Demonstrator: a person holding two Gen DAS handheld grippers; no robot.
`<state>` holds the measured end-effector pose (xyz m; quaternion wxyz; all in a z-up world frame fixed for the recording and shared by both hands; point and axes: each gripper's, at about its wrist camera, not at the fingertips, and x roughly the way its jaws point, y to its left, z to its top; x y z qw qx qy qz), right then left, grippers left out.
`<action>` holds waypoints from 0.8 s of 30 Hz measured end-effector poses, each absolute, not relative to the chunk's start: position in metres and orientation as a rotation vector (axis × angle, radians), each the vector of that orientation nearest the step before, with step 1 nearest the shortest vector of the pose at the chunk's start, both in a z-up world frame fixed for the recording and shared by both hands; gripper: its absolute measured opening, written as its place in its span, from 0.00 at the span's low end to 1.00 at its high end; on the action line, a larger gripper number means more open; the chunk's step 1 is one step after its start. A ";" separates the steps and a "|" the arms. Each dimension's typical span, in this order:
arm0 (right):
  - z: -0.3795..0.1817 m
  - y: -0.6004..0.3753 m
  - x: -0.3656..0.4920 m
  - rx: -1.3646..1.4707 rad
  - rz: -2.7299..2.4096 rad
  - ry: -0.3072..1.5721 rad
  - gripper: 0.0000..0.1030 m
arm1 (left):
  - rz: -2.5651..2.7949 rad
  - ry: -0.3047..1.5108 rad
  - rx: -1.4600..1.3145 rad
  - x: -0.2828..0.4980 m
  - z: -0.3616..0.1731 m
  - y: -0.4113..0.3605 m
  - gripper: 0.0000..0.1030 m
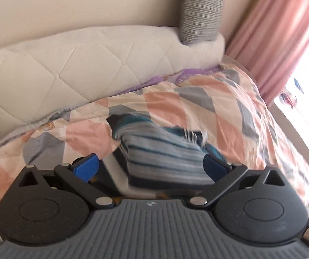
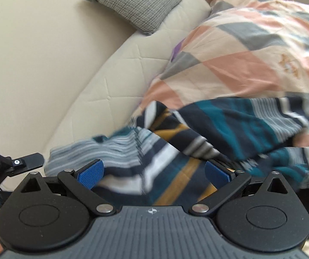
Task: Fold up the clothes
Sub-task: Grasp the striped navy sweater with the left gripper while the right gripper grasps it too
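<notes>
**Garment between both claws, neither biting**

Your striped garment (image 2: 197, 133) lies on the patterned duvet (image 2: 251, 49) of the bed, its long axis running left to right across your right claw (image 2: 154, 172). That claw stands wide, blue pads either side of the cloth, low and level over it. Your left claw (image 1: 152, 164) is also spread wide, with a bunched striped fold rising between its pads. I judge both equally near; closing each on its own edge looks like the coming move. The images are blurred, so contact is uncertain.
</notes>
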<state>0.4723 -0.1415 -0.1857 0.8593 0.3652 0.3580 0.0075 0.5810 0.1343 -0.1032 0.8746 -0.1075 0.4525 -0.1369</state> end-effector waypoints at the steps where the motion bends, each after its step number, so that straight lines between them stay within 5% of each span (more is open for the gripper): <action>1: -0.190 -0.141 0.479 0.792 0.016 0.758 1.00 | -0.284 0.971 -0.246 0.591 -0.108 0.134 0.99; 4: -0.205 -0.139 0.497 0.867 0.020 0.784 0.97 | -0.272 1.039 -0.287 0.616 -0.127 0.133 0.98; 6: -0.215 -0.136 0.500 0.914 0.073 0.798 0.74 | -0.269 1.071 -0.311 0.619 -0.140 0.135 0.87; 9: -0.221 -0.132 0.491 0.902 0.114 0.811 0.39 | -0.299 1.086 -0.343 0.609 -0.150 0.139 0.47; 11: -0.219 -0.137 0.474 0.912 0.136 0.787 0.05 | -0.312 1.072 -0.336 0.596 -0.148 0.140 0.34; 24: -0.158 -0.179 0.315 1.035 0.182 0.539 0.04 | -0.557 0.808 -0.060 0.439 -0.051 0.092 0.22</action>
